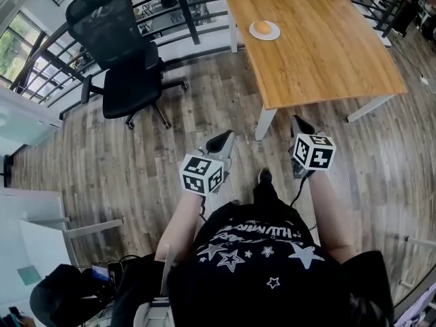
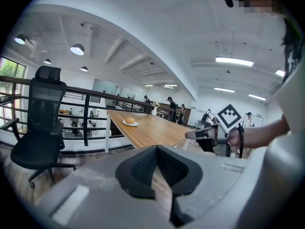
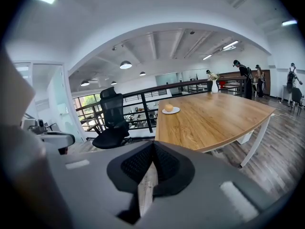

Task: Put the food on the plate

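Food (image 1: 262, 27) nowhere near either claw right now. Starting at the right gripper (image 3: 152, 144): clenched tight, pads meeting, nothing pinched between, only a sliver of floorboards showing through the slit below. Same story at the left gripper (image 2: 156, 148): closed up, grasping nothing. Both held low and close to the body, short of the near edge of the table (image 1: 327, 60), over wooden floor (image 1: 136, 162).

Moving outward now: up across the long wooden top, over to its far left part, and there on a small white plate (image 1: 272, 35), a round golden-orange lump. Smooth, domed, bun-like or maybe fruit; too small to call for certain. Sitting about in the middle of the plate, not hanging over the rim, well apart from both claws. Black office chair (image 1: 129, 80) off to the left, clear of the table.

Judging the progress: looks like job done, with the food resting where the task wants it and both claws empty. No other food seen on the table or the floor, so nothing obvious left to carry over.
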Demonstrator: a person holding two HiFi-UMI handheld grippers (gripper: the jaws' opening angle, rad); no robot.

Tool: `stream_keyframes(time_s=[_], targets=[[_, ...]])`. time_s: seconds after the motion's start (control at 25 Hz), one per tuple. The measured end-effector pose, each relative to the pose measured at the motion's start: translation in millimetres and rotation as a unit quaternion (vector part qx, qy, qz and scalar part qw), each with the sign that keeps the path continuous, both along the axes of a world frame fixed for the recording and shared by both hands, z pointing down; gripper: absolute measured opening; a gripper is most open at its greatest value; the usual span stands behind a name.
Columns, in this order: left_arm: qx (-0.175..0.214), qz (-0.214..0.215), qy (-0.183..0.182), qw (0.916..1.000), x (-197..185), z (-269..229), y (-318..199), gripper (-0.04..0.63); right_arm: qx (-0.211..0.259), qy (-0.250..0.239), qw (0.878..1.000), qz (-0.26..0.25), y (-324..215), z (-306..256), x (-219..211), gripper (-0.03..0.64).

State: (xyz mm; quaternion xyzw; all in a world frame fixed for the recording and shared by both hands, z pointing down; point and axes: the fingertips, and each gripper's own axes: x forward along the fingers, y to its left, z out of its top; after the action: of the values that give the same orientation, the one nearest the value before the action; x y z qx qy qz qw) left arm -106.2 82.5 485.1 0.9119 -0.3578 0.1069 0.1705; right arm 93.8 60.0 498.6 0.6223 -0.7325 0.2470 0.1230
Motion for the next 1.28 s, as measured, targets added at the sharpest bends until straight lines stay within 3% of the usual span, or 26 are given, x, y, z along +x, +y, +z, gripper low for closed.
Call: stream_keyframes(time_s=[0.44, 1.28], targets=[[0.015, 0.012, 0.007, 0.9998, -17, -8, 20, 0.002, 0.001, 0.022, 0.999, -0.026, 26, -6, -27, 0.002], [0.019, 0.036, 0.005, 0.9992, -33, -6, 38, 0.002, 0.011, 0.024, 0.999, -0.027, 53, -12, -58, 0.002]])
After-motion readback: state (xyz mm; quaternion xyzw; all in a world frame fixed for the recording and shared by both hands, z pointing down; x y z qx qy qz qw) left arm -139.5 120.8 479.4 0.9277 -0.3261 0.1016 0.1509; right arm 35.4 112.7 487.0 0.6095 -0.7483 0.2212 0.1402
